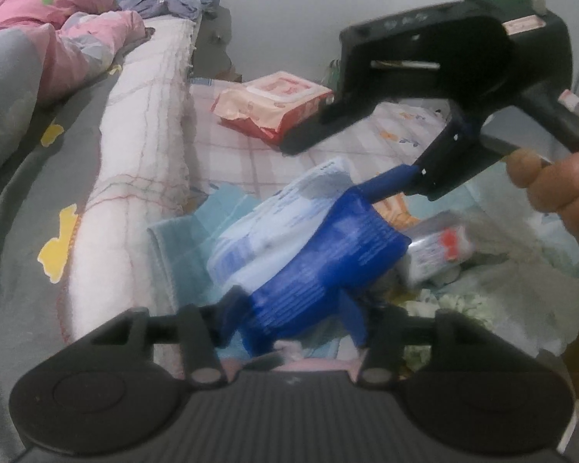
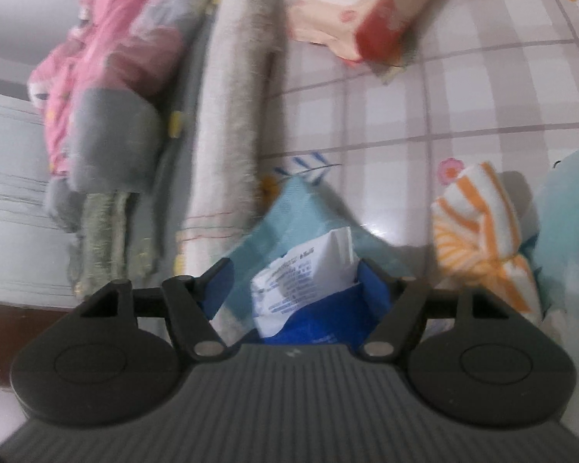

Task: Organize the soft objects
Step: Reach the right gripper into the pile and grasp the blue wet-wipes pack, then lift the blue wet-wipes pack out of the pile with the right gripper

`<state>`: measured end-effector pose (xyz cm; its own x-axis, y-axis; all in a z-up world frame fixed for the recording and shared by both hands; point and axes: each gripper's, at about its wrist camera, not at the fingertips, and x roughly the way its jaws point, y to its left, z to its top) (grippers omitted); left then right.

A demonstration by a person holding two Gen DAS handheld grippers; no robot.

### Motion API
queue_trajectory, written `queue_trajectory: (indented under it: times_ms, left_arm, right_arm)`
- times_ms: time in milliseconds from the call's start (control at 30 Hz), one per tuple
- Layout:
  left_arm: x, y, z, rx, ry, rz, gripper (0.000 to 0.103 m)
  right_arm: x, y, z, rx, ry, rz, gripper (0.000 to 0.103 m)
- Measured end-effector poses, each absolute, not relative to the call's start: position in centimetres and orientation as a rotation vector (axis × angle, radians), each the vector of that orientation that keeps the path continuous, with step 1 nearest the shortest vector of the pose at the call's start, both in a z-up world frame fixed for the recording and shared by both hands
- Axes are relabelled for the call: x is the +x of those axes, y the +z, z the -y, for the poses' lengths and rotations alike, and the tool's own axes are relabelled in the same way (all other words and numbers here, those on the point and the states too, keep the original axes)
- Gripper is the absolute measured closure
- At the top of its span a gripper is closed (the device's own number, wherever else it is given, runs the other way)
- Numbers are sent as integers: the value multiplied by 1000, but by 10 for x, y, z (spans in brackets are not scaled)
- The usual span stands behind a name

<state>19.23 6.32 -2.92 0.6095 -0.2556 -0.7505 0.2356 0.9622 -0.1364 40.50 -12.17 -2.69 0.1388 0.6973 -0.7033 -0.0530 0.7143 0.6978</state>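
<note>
A blue and white soft pack (image 1: 301, 254) hangs between both grippers above the bed. My left gripper (image 1: 289, 320) has its blue fingers closed on the pack's near blue end. My right gripper (image 1: 370, 189) comes in from the upper right and touches the pack's far end. In the right wrist view the pack (image 2: 308, 289) sits between the right gripper's (image 2: 297, 289) blue fingers, which stand apart around it. A red and cream wipes pack (image 1: 274, 108) lies farther back on the checked sheet; it also shows in the right wrist view (image 2: 359, 11).
A folded light blue towel (image 1: 189, 239) lies under the pack. An orange striped cloth (image 2: 482, 231) and a silver packet (image 1: 440, 250) lie to the right. A rolled white blanket (image 1: 135, 177), grey quilt (image 1: 23, 177) and pink clothes (image 1: 54, 19) fill the left.
</note>
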Motion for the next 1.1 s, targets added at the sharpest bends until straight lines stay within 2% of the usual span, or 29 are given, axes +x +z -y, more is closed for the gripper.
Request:
queue_trajectory:
  times_ms: [100, 167, 267, 500, 867, 1100]
  left_arm:
    - [191, -26, -63, -35, -297, -867, 44]
    - [189, -25, -61, -36, -301, -870, 37]
    - [184, -22, -56, 10, -276, -841, 33]
    - [179, -16, -60, 31, -200, -795, 32]
    - [176, -10, -93, -72, -143, -754, 65]
    - [174, 17, -89, -95, -208, -688, 69]
  right_arm:
    - [397, -15, 118, 613, 640, -1303, 32]
    - [391, -9, 117, 630, 661, -1292, 32]
    - [383, -7, 116, 694, 711, -1304, 32]
    - [364, 6, 104, 792, 847, -1323, 32]
    - [363, 7, 80, 842, 905, -1306, 33]
    - [363, 21, 129, 868, 831, -1200, 33]
